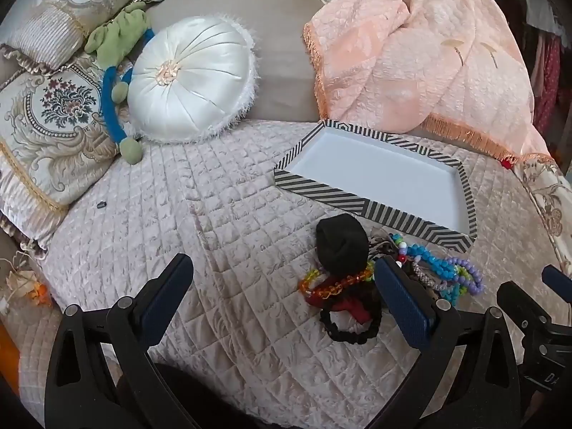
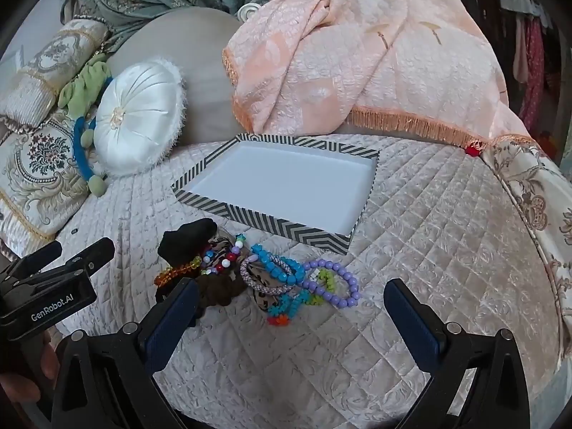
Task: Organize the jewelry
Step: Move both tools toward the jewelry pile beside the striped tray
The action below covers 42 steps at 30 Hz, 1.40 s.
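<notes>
A heap of jewelry lies on the quilted bed just in front of a shallow black-and-white striped tray with a bare white floor. In the heap are a purple bead bracelet, blue bead bracelets, an amber bead bracelet, a black cloth piece and a black scrunchie. My right gripper hangs open right over the heap's near side. My left gripper is open too, with the heap at its right finger and the tray beyond. Neither holds anything.
A round white satin cushion, a green and blue plush toy and embroidered pillows crowd the left. A peach fringed blanket is piled behind the tray. The bed edge curves down at the right.
</notes>
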{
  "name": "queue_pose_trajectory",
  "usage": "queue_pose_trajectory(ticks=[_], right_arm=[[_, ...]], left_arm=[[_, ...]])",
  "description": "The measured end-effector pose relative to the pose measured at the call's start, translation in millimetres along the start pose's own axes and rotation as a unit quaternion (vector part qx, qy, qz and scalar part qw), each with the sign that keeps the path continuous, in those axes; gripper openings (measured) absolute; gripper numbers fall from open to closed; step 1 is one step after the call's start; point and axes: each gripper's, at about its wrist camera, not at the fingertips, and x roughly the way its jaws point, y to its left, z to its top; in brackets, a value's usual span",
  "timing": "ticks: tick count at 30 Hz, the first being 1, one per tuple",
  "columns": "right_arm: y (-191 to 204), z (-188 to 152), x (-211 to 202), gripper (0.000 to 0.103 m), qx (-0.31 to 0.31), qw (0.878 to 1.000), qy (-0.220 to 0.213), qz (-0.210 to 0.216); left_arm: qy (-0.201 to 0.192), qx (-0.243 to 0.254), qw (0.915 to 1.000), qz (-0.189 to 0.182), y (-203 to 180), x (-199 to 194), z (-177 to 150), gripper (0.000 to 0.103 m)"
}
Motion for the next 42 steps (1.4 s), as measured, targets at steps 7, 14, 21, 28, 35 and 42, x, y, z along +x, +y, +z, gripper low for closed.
queue_pose_trajectory(ticks=[7, 14, 21, 28, 35, 42], right_arm=[[1, 1, 1, 0.103, 0.001, 1.0, 0.003, -0.001], [3, 3, -1, 0.103, -0.001, 1.0, 0.005, -0.004], [1, 2, 3, 0.103, -0.005, 1.0, 0.008, -0.003], [1, 0, 6, 0.103, -0.007, 1.0, 0.007, -0.001], [2, 0, 7, 0.103, -0.014, 1.0, 0.004, -0.007], [3, -2, 9, 0.103, -0.014, 1.0, 0.014, -0.004]], left_arm=[[-0.002, 0.006, 1.0, -0.002, -3, -2, -2, 0.102], [-0.001, 0.007, 1.0, -0.001, -4, -2, -3, 0.102], [0.002, 0.006, 1.0, -0.004, -3, 0, -5, 0.102], [0.003, 0.007, 0.9999, -0.007, -2, 0, -5, 0.102], [0.003, 0.009, 0.9999, -0.006, -2, 3, -6, 0.102], [0.007, 0.008, 0.9999, -0.006, 0, 5, -9, 0.102]])
